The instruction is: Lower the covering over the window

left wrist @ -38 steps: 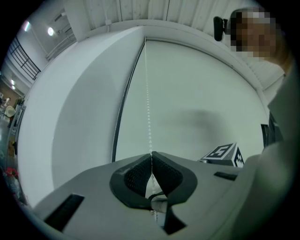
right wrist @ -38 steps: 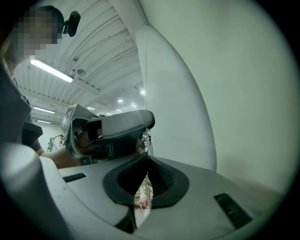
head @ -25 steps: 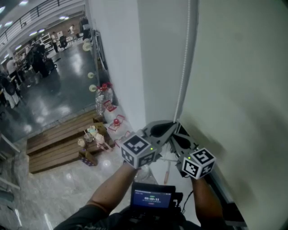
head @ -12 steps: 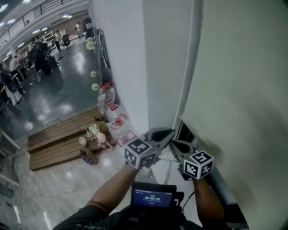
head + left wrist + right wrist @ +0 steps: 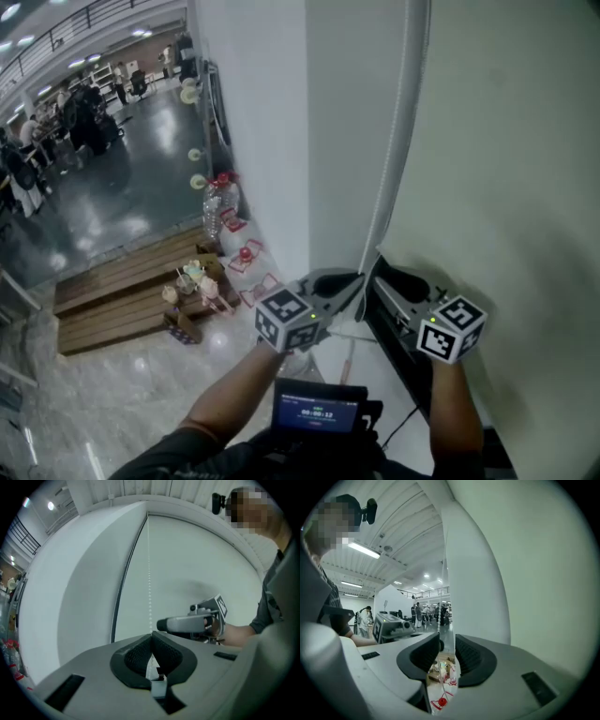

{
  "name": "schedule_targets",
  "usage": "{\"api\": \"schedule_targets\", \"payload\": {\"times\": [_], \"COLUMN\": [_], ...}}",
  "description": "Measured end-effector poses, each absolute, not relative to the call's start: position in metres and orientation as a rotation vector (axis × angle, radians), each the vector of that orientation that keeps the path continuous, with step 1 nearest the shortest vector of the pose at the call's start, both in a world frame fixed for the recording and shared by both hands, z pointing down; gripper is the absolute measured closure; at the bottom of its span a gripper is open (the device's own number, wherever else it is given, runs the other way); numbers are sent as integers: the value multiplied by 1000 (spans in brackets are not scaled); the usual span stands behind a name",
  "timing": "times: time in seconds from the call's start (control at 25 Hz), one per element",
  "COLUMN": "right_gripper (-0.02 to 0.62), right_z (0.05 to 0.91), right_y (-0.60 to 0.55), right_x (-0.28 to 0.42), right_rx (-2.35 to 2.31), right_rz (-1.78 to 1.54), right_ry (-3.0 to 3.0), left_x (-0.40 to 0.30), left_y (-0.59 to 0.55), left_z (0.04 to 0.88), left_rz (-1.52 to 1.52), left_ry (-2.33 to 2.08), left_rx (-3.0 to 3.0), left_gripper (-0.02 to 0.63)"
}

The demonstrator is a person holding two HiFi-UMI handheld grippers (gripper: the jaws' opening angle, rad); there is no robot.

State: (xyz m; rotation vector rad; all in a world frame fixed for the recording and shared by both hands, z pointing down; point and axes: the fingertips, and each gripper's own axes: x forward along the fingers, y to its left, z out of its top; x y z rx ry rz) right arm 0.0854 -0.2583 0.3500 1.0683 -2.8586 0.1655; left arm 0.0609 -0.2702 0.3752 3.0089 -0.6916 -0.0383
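Note:
A pale roller blind (image 5: 506, 141) hangs over the window on the right. Its white bead chain (image 5: 394, 141) runs down the blind's left edge. My left gripper (image 5: 359, 277) is shut on the chain low down. In the left gripper view, the chain (image 5: 149, 583) rises straight from the closed pads of the left gripper (image 5: 151, 634) in front of the blind (image 5: 197, 564). My right gripper (image 5: 389, 272) is just right of the left one, near the blind's bottom edge. Its jaws are opening. In the right gripper view, a thin strand (image 5: 439, 670) hangs loose between the pads of the right gripper (image 5: 449, 641).
A white column (image 5: 253, 122) stands left of the window. Below it on the floor are a water bottle (image 5: 214, 202), small red items and a wooden platform (image 5: 122, 291). A dark sill (image 5: 403, 347) runs under the blind. People stand far off at the upper left.
My right gripper has let go of the chain, its jaws have parted, and it has shifted right, away from the left gripper. The left gripper keeps its hold in the same place.

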Motion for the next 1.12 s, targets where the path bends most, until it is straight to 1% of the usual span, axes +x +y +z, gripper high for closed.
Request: {"api": "schedule_targets", "payload": {"times": [0.2,0.36,0.4,0.44,0.52,1.12], "right_gripper": [471,471,520,554,586,586], "right_z": [295,280,280,281,281,310], "right_y": [-260,-265,-265,-264,-262,-270], "right_x": [65,55,53,51,48,53], "right_rx": [998,986,975,961,937,923], "right_rz": [103,57,60,73,112,262], "right_ry": [-2998,-3012,-3015,-3023,-3047,-3105], "left_x": [65,67,66,65,63,69], "left_y": [-256,-251,-251,-250,-250,-256], "left_z": [371,370,370,371,370,390], "left_rz": [-63,-39,-38,-41,-46,-3], "left_ry": [-610,-586,-582,-583,-594,-618], "left_rx": [3028,3039,3040,3040,3040,3018], "left_gripper": [606,606,606,606,606,606]}}
